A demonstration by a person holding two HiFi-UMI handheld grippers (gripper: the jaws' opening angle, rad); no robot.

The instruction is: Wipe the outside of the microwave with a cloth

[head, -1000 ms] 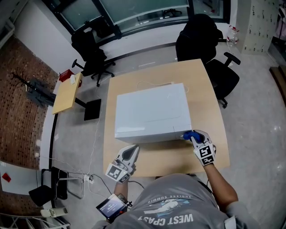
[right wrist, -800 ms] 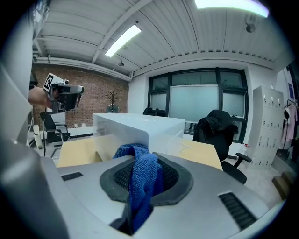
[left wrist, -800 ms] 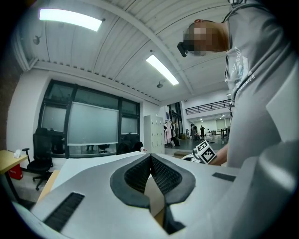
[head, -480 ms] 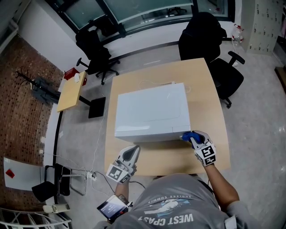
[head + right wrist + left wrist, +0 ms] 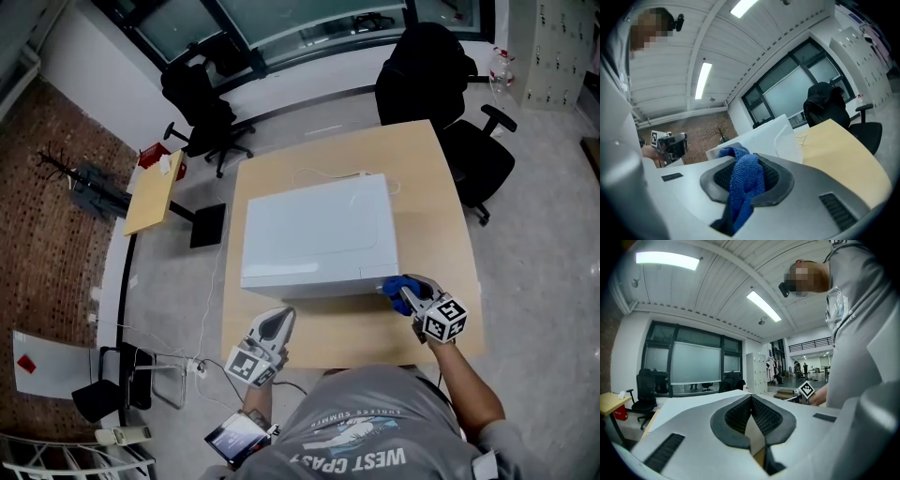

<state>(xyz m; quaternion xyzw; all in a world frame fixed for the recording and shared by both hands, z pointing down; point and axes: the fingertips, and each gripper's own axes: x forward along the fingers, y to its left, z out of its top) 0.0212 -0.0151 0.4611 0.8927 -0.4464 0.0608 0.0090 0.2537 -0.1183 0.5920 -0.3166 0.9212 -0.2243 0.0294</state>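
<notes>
A white microwave stands in the middle of a light wooden table. My right gripper is shut on a blue cloth and holds it at the microwave's near right corner, by the front face. In the right gripper view the cloth hangs bunched between the jaws, with the microwave just beyond. My left gripper hovers over the table's near edge, in front of the microwave's left end. Its jaws are shut with nothing between them, as the left gripper view shows.
Two black office chairs stand beyond the table. A small wooden side table is off to the left. A thin white cable lies on the table behind the microwave. A small screen is by the person's left side.
My right gripper has rolled at the wrist, its marker cube swinging out to the right, while the cloth stays at the microwave's corner. The left gripper has kept still.
</notes>
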